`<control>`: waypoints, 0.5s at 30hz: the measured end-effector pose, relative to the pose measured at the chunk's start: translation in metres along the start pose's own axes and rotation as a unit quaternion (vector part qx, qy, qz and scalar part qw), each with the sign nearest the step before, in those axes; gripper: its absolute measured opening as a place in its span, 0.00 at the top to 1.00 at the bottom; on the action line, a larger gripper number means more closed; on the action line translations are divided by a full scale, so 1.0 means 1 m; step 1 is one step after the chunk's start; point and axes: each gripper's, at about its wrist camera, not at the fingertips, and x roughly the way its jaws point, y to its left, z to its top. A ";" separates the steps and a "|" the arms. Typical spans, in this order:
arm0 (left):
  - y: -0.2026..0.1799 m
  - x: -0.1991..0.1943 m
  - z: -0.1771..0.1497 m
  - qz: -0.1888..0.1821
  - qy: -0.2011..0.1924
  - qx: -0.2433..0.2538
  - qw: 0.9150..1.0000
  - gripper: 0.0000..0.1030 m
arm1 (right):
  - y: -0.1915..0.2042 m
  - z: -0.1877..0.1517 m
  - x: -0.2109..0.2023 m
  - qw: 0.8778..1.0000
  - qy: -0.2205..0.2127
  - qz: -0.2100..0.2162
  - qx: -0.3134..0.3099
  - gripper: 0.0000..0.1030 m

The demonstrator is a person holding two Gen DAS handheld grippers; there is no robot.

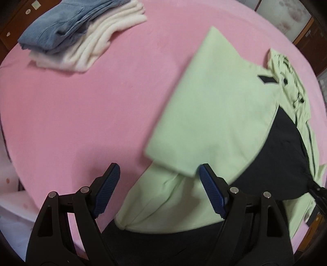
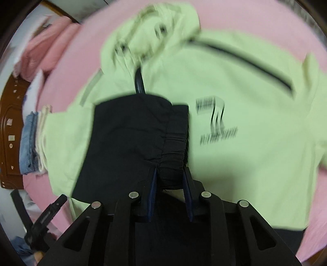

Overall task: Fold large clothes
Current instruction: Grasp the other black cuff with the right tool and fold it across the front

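The right gripper (image 2: 169,180) pinches a gathered, elasticated edge of a dark navy garment (image 2: 126,139), its blue-padded fingers (image 2: 152,190) drawn in narrow on either side of the bunched cloth so that the fabric fills the gap between them. The navy piece spreads away from the jaws as a broad panel lying on top of a pale green jacket (image 2: 245,122), which is spread across a pink bedsheet (image 2: 265,18). The jacket shows a dark zipper line (image 2: 245,61) running diagonally near its shoulder, blurred black lettering (image 2: 216,122) on its chest, and a crumpled hood (image 2: 155,26) at the far end.

The left gripper (image 1: 159,184) hangs with its jaws spread wide and nothing between the pads; its blue ribbed fingers (image 1: 212,194) stand apart above the near edge of the green jacket (image 1: 214,106), whether touching the cloth cannot be told. A folded green sleeve (image 1: 163,196) lies just under the gap, with the navy garment (image 1: 282,147) to the right of it.

At the far left corner of the pink sheet (image 1: 71,122), well apart from the jacket, sits a stack of folded clothes: a blue denim piece (image 1: 61,26) resting on white folded fabric (image 1: 98,47). Dark wooden furniture (image 2: 10,122) borders the bed.
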 end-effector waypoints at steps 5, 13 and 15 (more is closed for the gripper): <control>-0.019 0.007 0.007 -0.018 -0.007 0.014 1.000 0.29 | -0.009 0.022 -0.048 0.994 -0.089 -0.050 -0.042 0.77; -0.013 0.014 0.010 0.018 0.007 -0.019 1.000 0.30 | -0.071 0.015 -0.023 0.993 -0.005 -0.111 0.032 0.75; -0.008 0.016 0.010 0.025 0.006 -0.022 0.999 0.30 | -0.089 0.005 -0.009 0.991 0.027 -0.109 0.075 0.74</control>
